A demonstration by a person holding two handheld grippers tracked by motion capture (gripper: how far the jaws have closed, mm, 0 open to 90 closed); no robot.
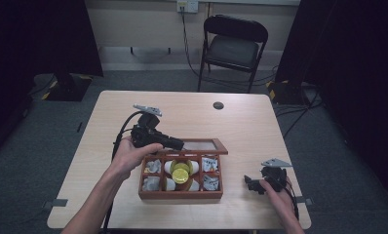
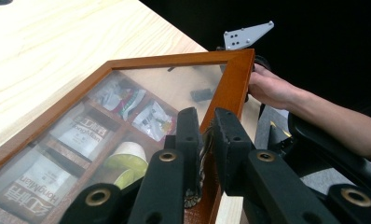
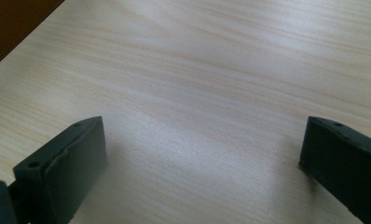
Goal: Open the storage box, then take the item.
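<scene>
Left fingers [image 2: 230, 140] clamped on glass lid's [image 2: 141, 98] wooden frame, right fingers [image 3: 67, 163] spread wide above bare table [image 3: 211, 70].

Packets [image 1: 210, 164] in box [image 1: 180, 194]; lid [image 1: 202, 146] perhaps behind.

Through the glass lid [image 2: 127, 88] in the left gripper view we can read "HongMian" on two white sachets. One sachet [image 2: 29, 187] lies in the nearest compartment of the wooden box [image 2: 48, 149] and shows the word in brown letters under a brown square logo. The other sachet [image 2: 85, 134] lies in the next compartment, with the same word beneath a similar brown mark. The small print on the crinkled packets [image 2: 153, 120] farther back is too blurred for us to read. In the high view we cannot make out any lettering.
</scene>
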